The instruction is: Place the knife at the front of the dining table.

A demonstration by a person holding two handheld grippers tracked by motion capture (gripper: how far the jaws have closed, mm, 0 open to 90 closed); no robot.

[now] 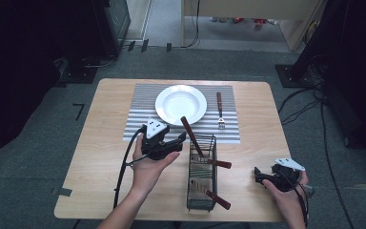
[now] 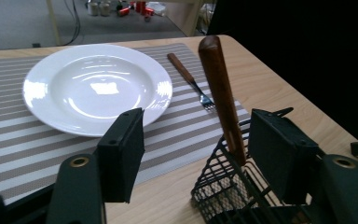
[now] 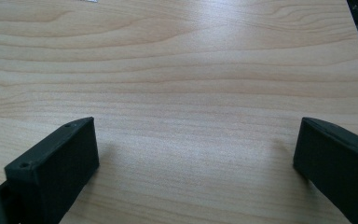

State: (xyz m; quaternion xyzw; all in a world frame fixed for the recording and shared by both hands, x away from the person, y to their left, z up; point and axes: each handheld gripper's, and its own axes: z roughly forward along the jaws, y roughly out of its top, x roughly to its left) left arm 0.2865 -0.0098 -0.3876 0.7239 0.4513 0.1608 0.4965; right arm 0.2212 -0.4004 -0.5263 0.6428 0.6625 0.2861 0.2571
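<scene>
Left hand-held gripper [image 2: 193, 149]: jaws apart, wooden handle [image 2: 221, 93] between them — pads not touching it
Wooden handle: standing tilted in the black wire basket [image 1: 201, 174], near the plate [image 1: 181, 105]
Right hand-held gripper [image 3: 196, 163]: jaws wide — bare tabletop [image 3: 191, 70] beneath

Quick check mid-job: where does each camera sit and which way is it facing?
High view: above the person's side, looking forward and down on the table; both forearms, left claw, right claw.
Left gripper view: on the left claw, facing the upright wooden handle in the wire basket.
Right gripper view: on the right claw, facing bare tabletop.
Shared: high and left views show plate and fork.
</scene>
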